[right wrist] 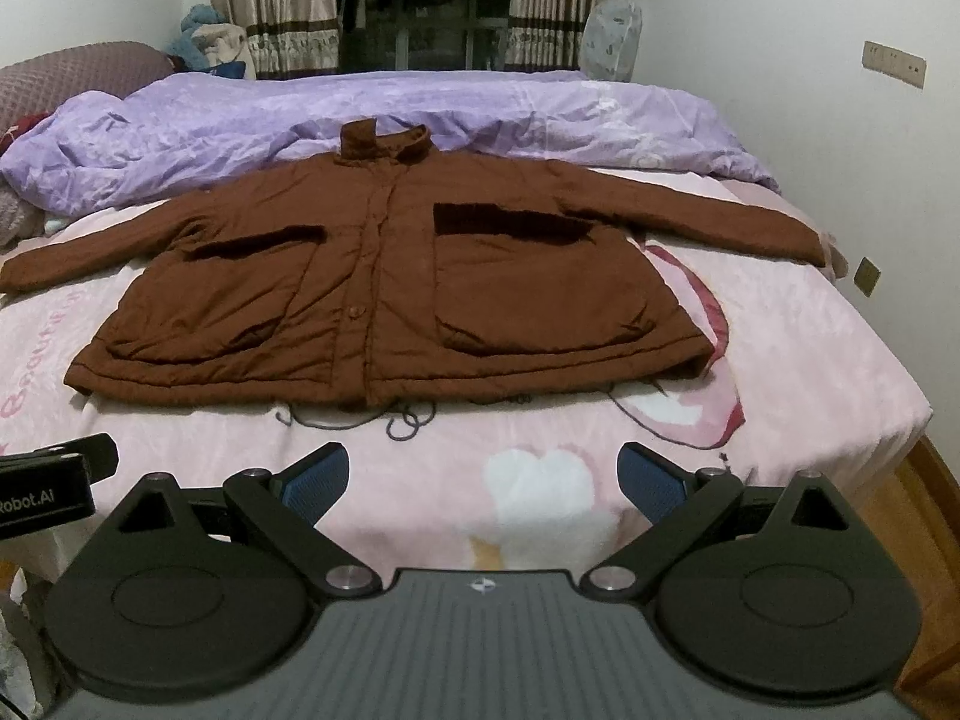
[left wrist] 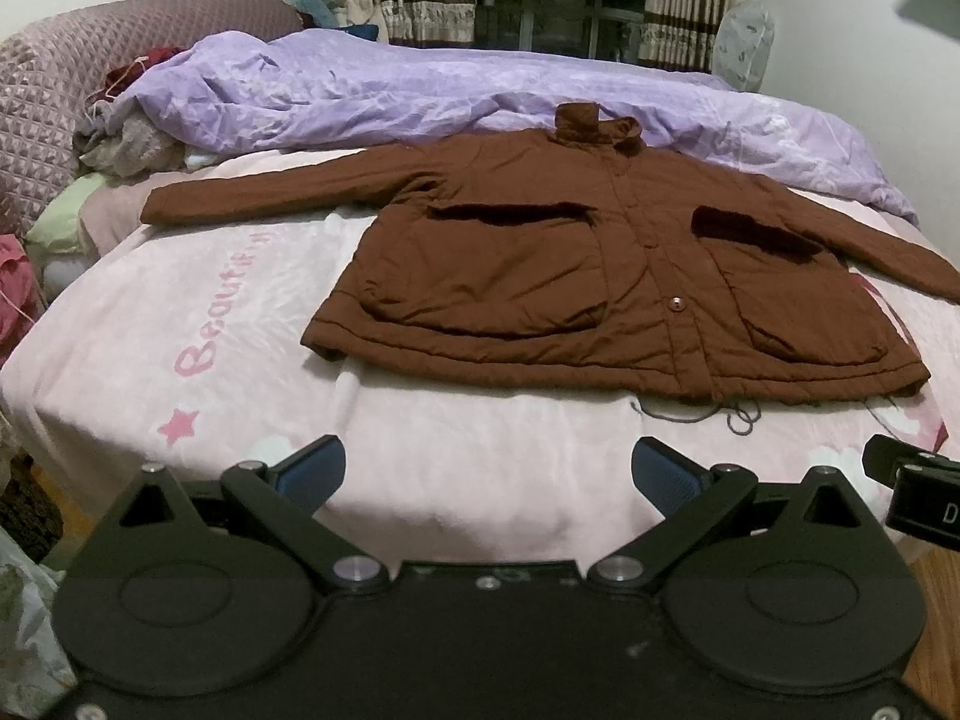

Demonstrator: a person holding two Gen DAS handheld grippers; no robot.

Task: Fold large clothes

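Pink bedding [left wrist: 180, 312] covers the bed on which a brown jacket [left wrist: 540, 276] lies spread flat, front up, buttoned, collar pointing toward a rumpled purple quilt [left wrist: 360, 90] just behind it. Both sleeves stretch out sideways from the jacket; the hem lies nearest the cameras, with a thin grey drawstring [right wrist: 402, 420] trailing from it onto the bedding. Behind the quilt hang curtains [right wrist: 270, 0].

Both tools hover short of the jacket's hem, touching nothing. The left gripper [left wrist: 489, 471] has its jaws spread wide with only bedding between them; the right gripper [right wrist: 483, 474] is likewise spread and empty. Each shows at the edge of the other's view, so they sit side by side.

By its looks the jacket is padded and quilted: soft, limp, fairly bulky, likely light for its size, not fragile. It should drape and sag rather than hold a shape, and thick layers may spring back after folding. The cloth looks matte, so a pinch ought to hold. Sensible places to grip are the left cuff [left wrist: 159, 207] and right cuff [right wrist: 810, 243], or the shoulder seams and hem corners, catching both layers. The loose drawstring could snag.
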